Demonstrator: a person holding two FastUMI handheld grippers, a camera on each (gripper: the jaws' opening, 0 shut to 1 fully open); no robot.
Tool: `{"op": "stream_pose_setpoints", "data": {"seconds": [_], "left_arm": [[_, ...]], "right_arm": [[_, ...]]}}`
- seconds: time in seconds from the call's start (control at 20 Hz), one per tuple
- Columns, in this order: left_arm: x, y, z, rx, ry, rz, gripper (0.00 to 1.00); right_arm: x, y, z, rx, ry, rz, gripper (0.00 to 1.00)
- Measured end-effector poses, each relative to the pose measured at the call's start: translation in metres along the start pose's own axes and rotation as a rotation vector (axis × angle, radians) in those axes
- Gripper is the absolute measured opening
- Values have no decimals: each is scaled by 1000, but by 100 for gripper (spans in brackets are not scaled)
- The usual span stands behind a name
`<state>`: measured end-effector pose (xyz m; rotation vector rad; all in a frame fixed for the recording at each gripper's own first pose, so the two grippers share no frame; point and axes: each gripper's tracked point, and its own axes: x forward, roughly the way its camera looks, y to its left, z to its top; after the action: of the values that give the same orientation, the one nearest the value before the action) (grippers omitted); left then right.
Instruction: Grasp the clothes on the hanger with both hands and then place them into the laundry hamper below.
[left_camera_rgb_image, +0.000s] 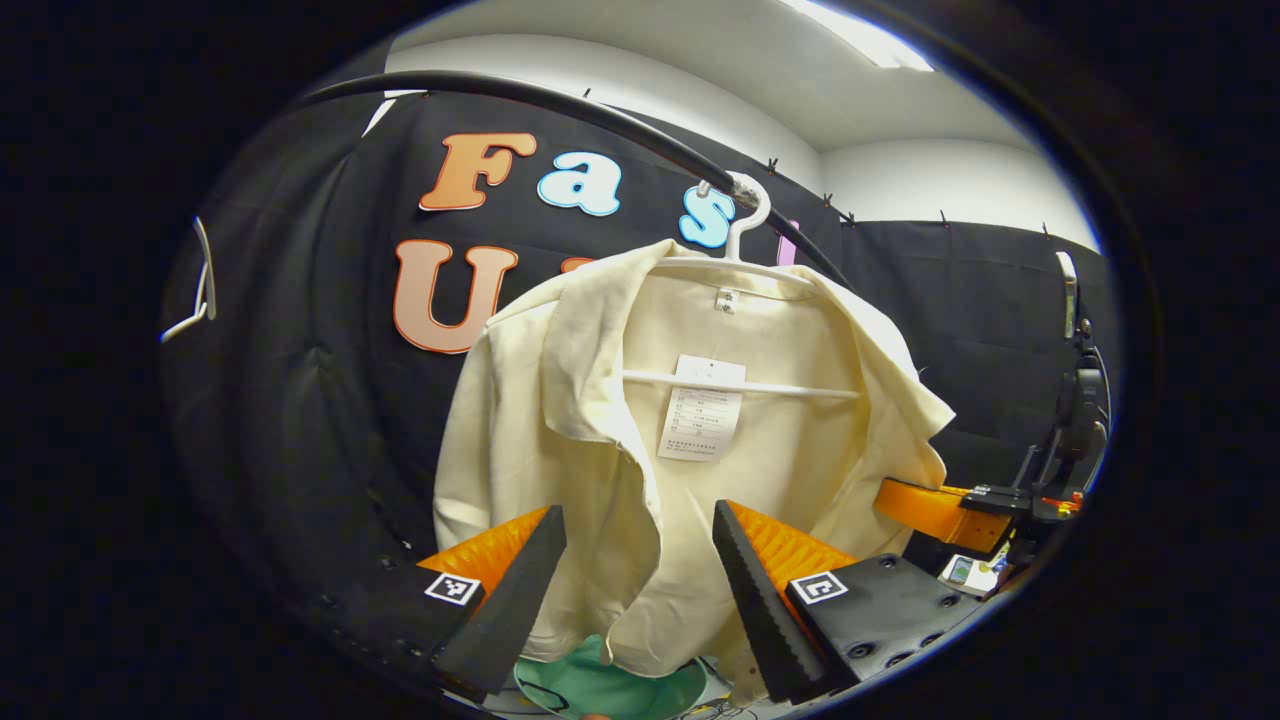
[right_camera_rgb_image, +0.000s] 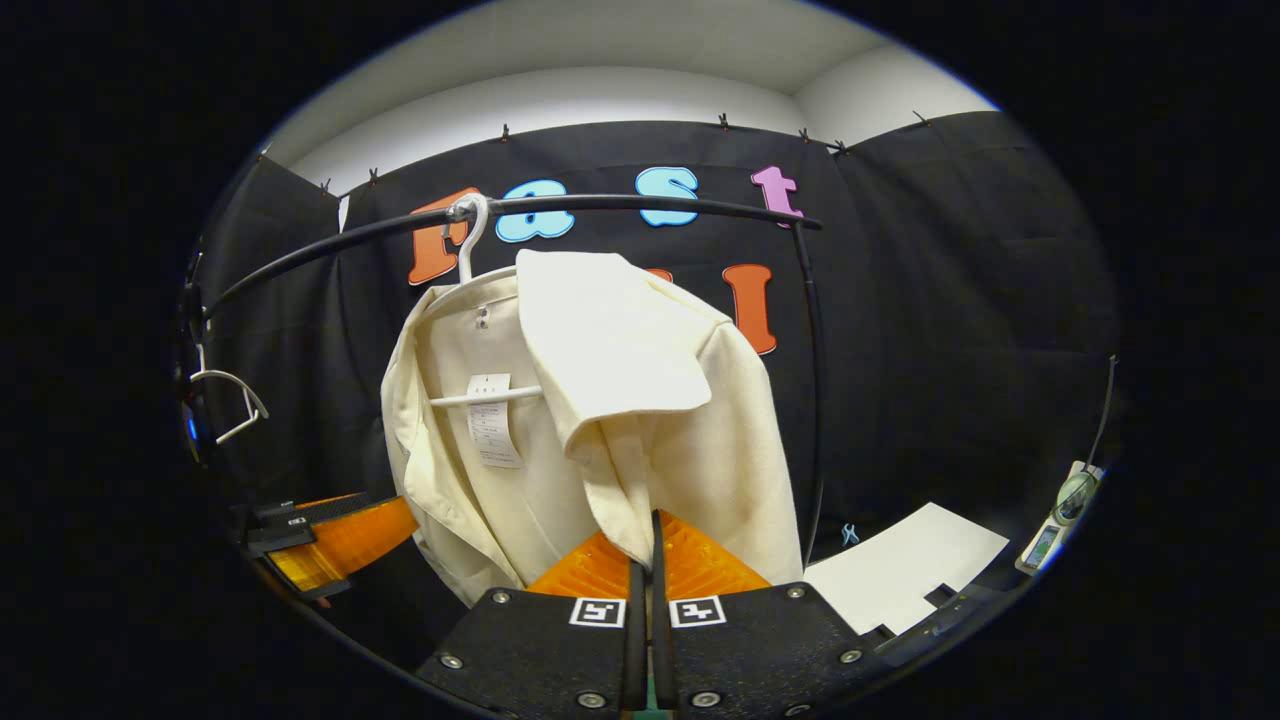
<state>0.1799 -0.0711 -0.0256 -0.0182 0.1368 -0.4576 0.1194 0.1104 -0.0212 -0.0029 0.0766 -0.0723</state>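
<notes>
A cream shirt (left_camera_rgb_image: 760, 440) (right_camera_rgb_image: 600, 400) hangs open-fronted on a white hanger (left_camera_rgb_image: 745, 215) (right_camera_rgb_image: 468, 235) hooked over a black rail (left_camera_rgb_image: 560, 110) (right_camera_rgb_image: 640, 205). My left gripper (left_camera_rgb_image: 638, 515) is open, its fingers on either side of the shirt's front edge low down, apart from the cloth. My right gripper (right_camera_rgb_image: 647, 535) is shut, with the shirt's other front edge pinched between its fingers; in the left gripper view it shows at the shirt's right side (left_camera_rgb_image: 935, 508). The left gripper also shows at the lower left of the right gripper view (right_camera_rgb_image: 335, 540). A green hamper (left_camera_rgb_image: 600, 690) lies below the shirt.
An empty white hanger (left_camera_rgb_image: 195, 300) (right_camera_rgb_image: 228, 400) hangs farther along the rail. The rack's upright post (right_camera_rgb_image: 812, 420) stands just right of the shirt. A white sheet (right_camera_rgb_image: 905, 570) lies on the floor, with a small device (right_camera_rgb_image: 1060, 520) beyond it.
</notes>
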Motion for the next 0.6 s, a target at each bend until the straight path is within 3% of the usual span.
{"op": "stream_pose_setpoints", "data": {"seconds": [0.1,0.2,0.3,0.5,0.6], "left_arm": [[16,2,2,3,-1,10,93],[32,4,-1,2,10,20,97],[46,9,-5,-10,27,35,93],[68,20,-8,-37,45,63,100],[74,24,-8,-37,42,77,97]], "right_arm": [[-3,-5,4,-1,-4,-1,2],[-7,-10,9,-1,-8,-3,2],[-10,-12,13,3,-12,-2,2],[-13,-14,17,-4,-16,1,2],[-13,-14,18,-8,-14,3,2]]}}
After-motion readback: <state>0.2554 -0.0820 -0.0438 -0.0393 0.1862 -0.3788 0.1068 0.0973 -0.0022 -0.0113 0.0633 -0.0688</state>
